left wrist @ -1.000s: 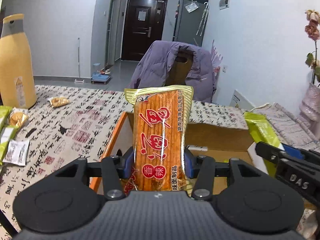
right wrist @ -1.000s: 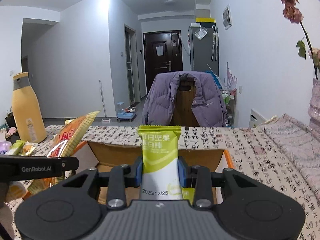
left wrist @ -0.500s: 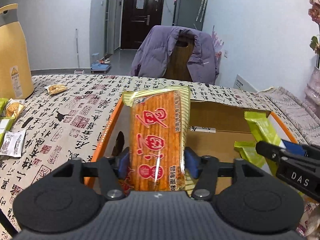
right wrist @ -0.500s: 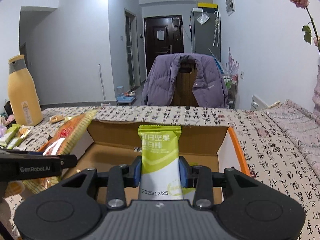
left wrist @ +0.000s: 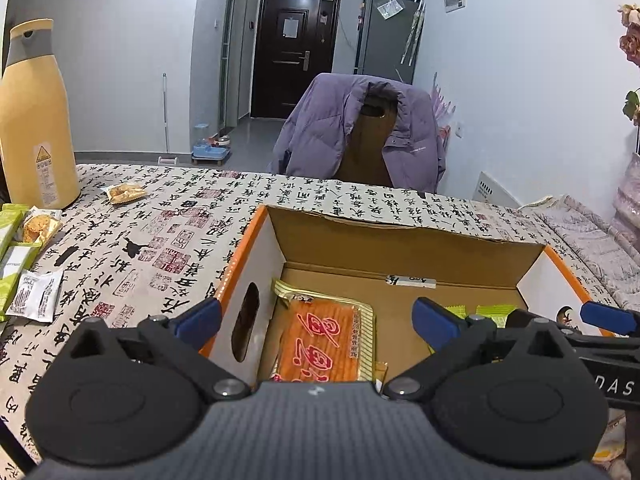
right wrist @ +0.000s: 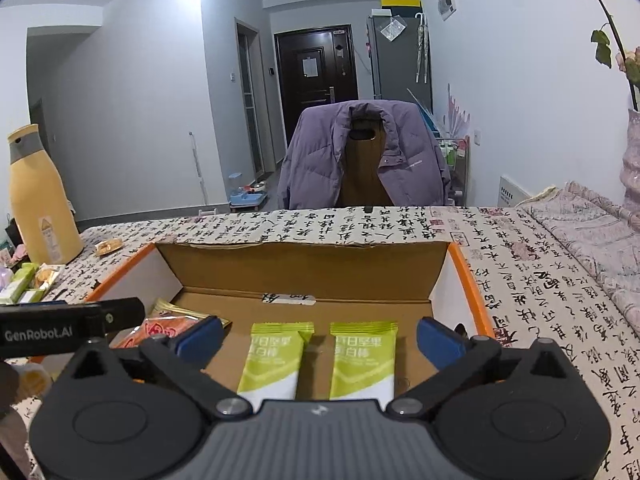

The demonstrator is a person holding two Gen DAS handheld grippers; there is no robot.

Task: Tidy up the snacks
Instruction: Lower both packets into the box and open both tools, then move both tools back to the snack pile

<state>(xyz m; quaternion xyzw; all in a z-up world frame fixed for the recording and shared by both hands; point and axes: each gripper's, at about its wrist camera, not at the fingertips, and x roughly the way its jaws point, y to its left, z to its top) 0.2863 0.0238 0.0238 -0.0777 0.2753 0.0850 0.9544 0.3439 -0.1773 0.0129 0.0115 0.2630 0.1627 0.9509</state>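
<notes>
Left gripper point(left wrist: 316, 322) jaws opening, empty, above one orange snack pack point(left wrist: 326, 346) in one cardboard box point(left wrist: 400, 248), right gripper point(right wrist: 320, 338) jaws opening, empty, over two green bars point(right wrist: 274, 358).

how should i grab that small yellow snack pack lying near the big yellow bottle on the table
Take the snack pack across its short width, with the gripper coming down from above. It lies flat on the tablecloth, apart from the bottle, with bare cloth on each side, so both fingers should get past its edges. The crimped ends look too thin to pinch securely.
</notes>
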